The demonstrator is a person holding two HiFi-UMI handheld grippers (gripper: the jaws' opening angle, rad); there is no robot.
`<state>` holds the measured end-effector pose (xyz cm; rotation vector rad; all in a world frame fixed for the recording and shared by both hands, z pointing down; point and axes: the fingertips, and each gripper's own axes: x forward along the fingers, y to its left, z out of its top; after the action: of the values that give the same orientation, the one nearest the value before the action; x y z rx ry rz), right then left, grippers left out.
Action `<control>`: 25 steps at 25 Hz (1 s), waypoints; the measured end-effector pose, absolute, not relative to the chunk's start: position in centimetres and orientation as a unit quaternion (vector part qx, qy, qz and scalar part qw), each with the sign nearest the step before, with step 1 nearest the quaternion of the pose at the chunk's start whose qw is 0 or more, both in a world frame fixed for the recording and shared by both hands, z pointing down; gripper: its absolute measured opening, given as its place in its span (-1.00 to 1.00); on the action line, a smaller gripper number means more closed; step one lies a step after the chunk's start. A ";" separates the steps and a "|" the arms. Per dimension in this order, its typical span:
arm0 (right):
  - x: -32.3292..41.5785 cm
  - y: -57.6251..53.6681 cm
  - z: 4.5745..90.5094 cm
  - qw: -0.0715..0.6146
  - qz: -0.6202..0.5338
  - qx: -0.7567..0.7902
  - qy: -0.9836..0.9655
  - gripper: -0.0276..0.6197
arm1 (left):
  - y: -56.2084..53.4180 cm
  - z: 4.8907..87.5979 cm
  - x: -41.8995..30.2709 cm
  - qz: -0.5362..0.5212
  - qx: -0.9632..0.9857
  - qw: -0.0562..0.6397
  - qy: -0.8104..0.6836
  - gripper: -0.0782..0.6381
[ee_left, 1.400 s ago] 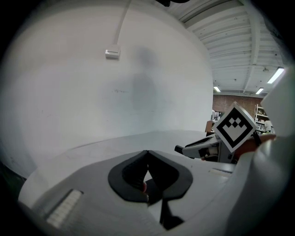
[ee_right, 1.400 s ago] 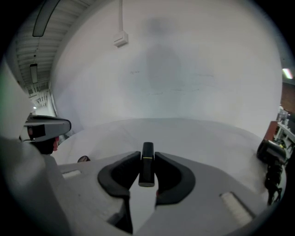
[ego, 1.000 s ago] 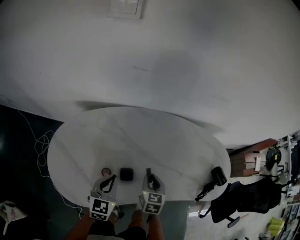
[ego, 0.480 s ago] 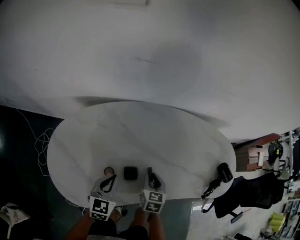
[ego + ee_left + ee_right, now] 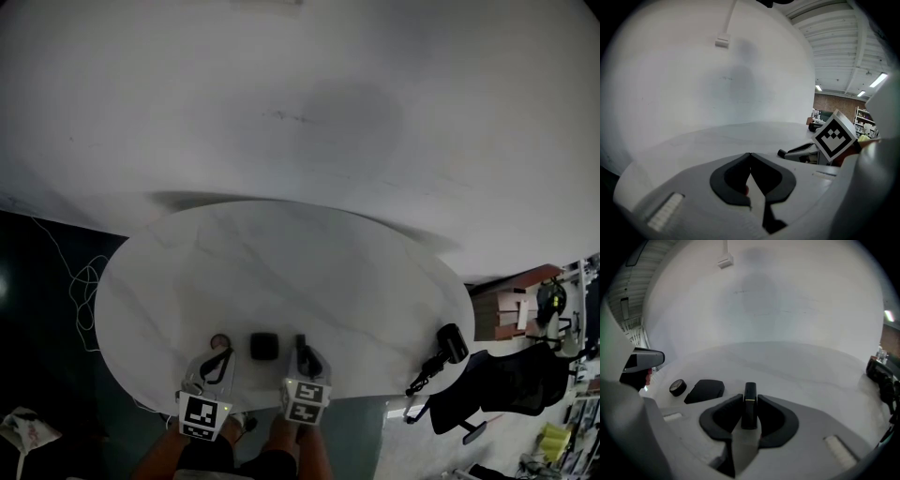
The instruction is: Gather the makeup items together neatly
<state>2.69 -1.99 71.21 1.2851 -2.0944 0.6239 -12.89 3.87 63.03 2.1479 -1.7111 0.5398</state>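
Note:
On the white oval table, near its front edge, lie a black square compact and a small round jar to its left. My right gripper is shut on a slim black lipstick tube with a thin gold band, held upright just right of the compact. My left gripper hovers close behind the round jar, its jaws shut with nothing between them. In the left gripper view the right gripper's marker cube shows at the right.
A black clamp-mounted device sits at the table's right edge. A black office chair and shelves stand beyond it. A white cable trails over the dark floor at the left. A white wall rises behind the table.
Both grippers have sunk a little toward the tabletop. The compact and the round jar lie where they were, and the tube stays in the right jaws.

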 end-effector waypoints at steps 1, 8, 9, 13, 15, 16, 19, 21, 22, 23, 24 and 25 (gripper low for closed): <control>2.7 -2.0 71.2 0.300 0.234 0.485 -0.788 -0.60 | 3.9 63.0 -13.0 0.189 0.756 0.171 -0.603 -0.75; 2.5 -1.9 71.1 0.304 0.224 0.491 -0.785 -0.59 | 4.2 62.9 -13.5 0.186 0.754 0.173 -0.606 -0.76; 2.6 -1.9 71.1 0.304 0.224 0.492 -0.785 -0.59 | 4.2 62.9 -13.5 0.186 0.753 0.173 -0.607 -0.76; 2.5 -2.0 71.1 0.297 0.230 0.495 -0.784 -0.57 | 4.4 62.9 -13.8 0.187 0.752 0.173 -0.608 -0.76; 2.5 -2.1 71.1 0.287 0.236 0.495 -0.785 -0.40 | 4.4 62.9 -13.9 0.186 0.751 0.174 -0.609 -0.76; 2.4 -2.1 71.2 0.285 0.239 0.494 -0.786 -0.29 | 4.4 62.9 -13.9 0.186 0.751 0.174 -0.609 -0.76; 2.3 -2.0 71.3 0.282 0.243 0.493 -0.786 -0.23 | 4.5 62.8 -14.0 0.184 0.751 0.173 -0.610 -0.76; 2.4 -1.9 71.4 0.282 0.247 0.492 -0.786 -0.23 | 4.6 62.7 -14.0 0.183 0.751 0.172 -0.611 -0.76; 2.4 -1.9 71.4 0.282 0.248 0.491 -0.786 -0.23 | 4.6 62.6 -14.0 0.183 0.751 0.171 -0.611 -0.76; 2.5 -1.9 71.4 0.282 0.247 0.490 -0.787 -0.23 | 4.6 62.5 -14.0 0.181 0.751 0.170 -0.611 -0.76; 2.5 -2.1 71.2 0.281 0.245 0.490 -0.788 -0.23 | 4.6 62.4 -13.9 0.180 0.752 0.169 -0.611 -0.76; 2.6 -2.2 70.9 0.280 0.243 0.490 -0.789 -0.23 | 4.5 62.2 -13.9 0.178 0.752 0.168 -0.612 -0.76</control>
<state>2.55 -2.18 70.85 1.3134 -2.1160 0.6505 -13.91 4.54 62.22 2.1396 -1.7400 0.5071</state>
